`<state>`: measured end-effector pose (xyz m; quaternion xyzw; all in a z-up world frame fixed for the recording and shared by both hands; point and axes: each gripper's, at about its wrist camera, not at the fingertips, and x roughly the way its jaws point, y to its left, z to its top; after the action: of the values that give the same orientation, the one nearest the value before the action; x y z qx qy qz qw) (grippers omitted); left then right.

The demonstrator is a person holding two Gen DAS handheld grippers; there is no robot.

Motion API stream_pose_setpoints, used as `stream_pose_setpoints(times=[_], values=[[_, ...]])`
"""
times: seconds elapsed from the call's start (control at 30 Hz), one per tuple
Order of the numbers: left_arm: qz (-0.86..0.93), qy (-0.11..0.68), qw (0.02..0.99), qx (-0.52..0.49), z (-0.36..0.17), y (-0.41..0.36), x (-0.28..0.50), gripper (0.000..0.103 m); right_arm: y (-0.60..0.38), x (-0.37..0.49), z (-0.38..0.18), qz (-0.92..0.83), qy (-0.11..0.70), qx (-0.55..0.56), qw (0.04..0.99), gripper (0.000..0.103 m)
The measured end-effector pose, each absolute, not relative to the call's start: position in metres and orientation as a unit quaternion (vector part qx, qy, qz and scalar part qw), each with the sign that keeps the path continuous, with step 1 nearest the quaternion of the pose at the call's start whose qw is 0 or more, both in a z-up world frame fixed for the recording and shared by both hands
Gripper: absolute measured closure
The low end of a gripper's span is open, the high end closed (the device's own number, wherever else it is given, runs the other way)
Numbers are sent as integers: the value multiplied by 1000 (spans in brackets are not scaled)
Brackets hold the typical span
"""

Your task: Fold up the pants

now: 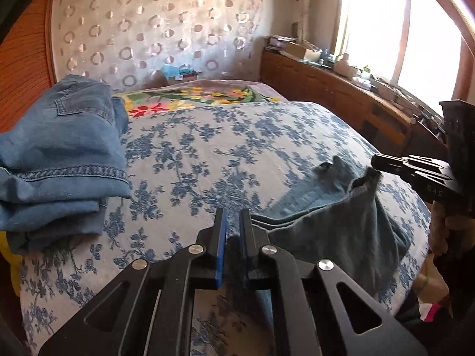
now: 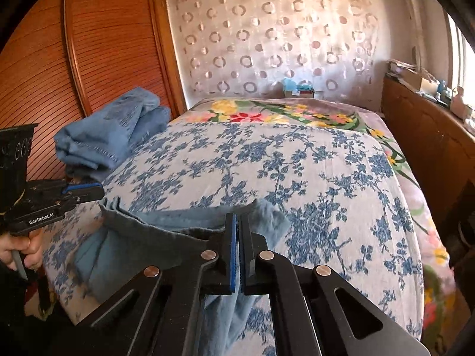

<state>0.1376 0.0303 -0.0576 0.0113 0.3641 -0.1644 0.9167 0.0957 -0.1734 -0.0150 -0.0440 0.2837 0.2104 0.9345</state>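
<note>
Left wrist view | left gripper pinching pants, soft grey-blue denim, frayed hem | right gripper clamped on same, "GenRobot.AI" lettering | folded jeans, stitched seams | floral bedspread

Daylight admitted through window at right, blown out to white glare. Bed evenly lit, shadows soft. Strong fisheye curvature and dark vignetting noted at corners. Slight motion blur seen at lower right edge.

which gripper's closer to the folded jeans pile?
Left. The left gripper sits just right of the folded jeans pile, clamped on the pants. The right gripper holds the pants' other corner, farther away.
</note>
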Motion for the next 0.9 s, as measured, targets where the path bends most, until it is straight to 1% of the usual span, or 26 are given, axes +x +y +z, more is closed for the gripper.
stream_pose_setpoints(times=[0.13, 0.23, 0.27, 0.3, 0.33, 0.37, 0.43, 0.6, 0.77, 0.9], values=[[-171, 375, 911, 0, -62, 33, 138, 92, -175, 98, -20, 213, 295, -31, 931, 102], [-179, 383, 906, -12, -64, 34, 136, 74, -182, 94, -22, 215, 299, -23, 929, 99], [-178, 382, 907, -13, -64, 35, 135, 62, -185, 91, -21, 217, 298, -22, 929, 96], [-180, 379, 908, -17, -63, 36, 132, 55, -187, 88, -21, 218, 298, -23, 929, 94], [-184, 376, 908, -21, -62, 37, 130, 55, -189, 85, -21, 216, 298, -25, 930, 88], [-188, 375, 908, -24, -62, 38, 128, 55, -191, 82, -22, 212, 297, -30, 931, 78], [-187, 371, 909, -28, -60, 39, 123, 55, -196, 75, -22, 201, 293, -37, 934, 69], [-197, 363, 910, -28, -57, 41, 113, 55, -209, 62, -21, 205, 293, -30, 933, 66], [-210, 375, 903, -7, -65, 31, 117, 55, -202, 62, -24, 226, 308, -48, 923, 63], [-222, 391, 893, 3, -75, 21, 131, 55, -189, 71, -28, 247, 322, -68, 911, 63]])
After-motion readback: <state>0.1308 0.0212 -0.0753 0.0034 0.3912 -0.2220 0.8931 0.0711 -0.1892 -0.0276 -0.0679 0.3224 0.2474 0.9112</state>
